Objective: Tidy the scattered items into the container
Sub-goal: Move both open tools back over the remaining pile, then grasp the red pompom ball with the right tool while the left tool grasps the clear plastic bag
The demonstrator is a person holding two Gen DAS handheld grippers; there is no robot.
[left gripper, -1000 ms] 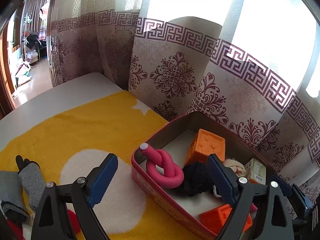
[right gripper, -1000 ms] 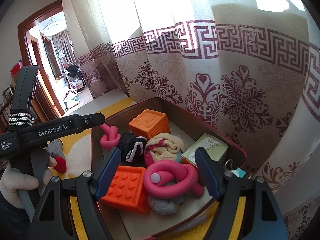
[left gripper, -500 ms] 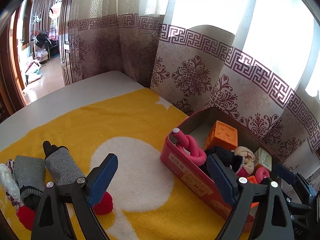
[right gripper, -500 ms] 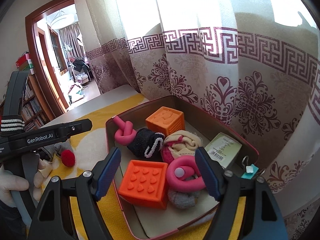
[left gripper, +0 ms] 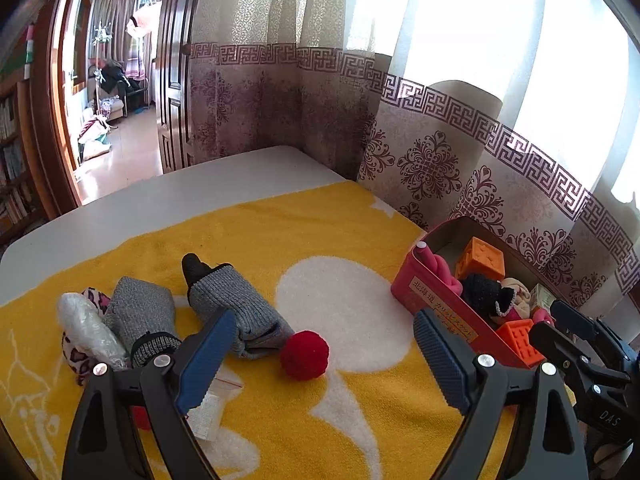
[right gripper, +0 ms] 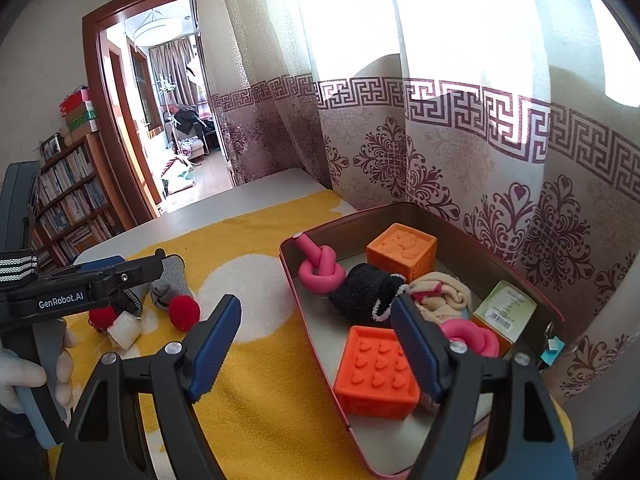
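Observation:
A red tin (left gripper: 436,308) at the blanket's right edge holds orange blocks (right gripper: 376,372), pink knotted foam rods (right gripper: 320,270), a black sock (right gripper: 360,290), a cream cloth and a small box. Two grey socks (left gripper: 240,308), a red pom-pom (left gripper: 304,354) and a leopard-print bundle in plastic (left gripper: 84,328) lie loose on the yellow blanket. My left gripper (left gripper: 320,328) hangs open and empty just above the pom-pom and the nearer sock. My right gripper (right gripper: 316,308) is open and empty over the tin's (right gripper: 352,216) near-left wall.
A second red pom-pom (right gripper: 102,316) and a white roll (right gripper: 124,330) lie beneath the left gripper's body (right gripper: 80,292), which a gloved hand (right gripper: 24,372) holds. Patterned curtains (left gripper: 432,168) hang right behind the tin. The white table edge (left gripper: 160,204) runs beyond the blanket.
The left gripper has swung left from over the tin to above the socks and pom-pom. The right gripper has drawn back and left, from over the tin's contents to its near-left wall. Both stayed open.

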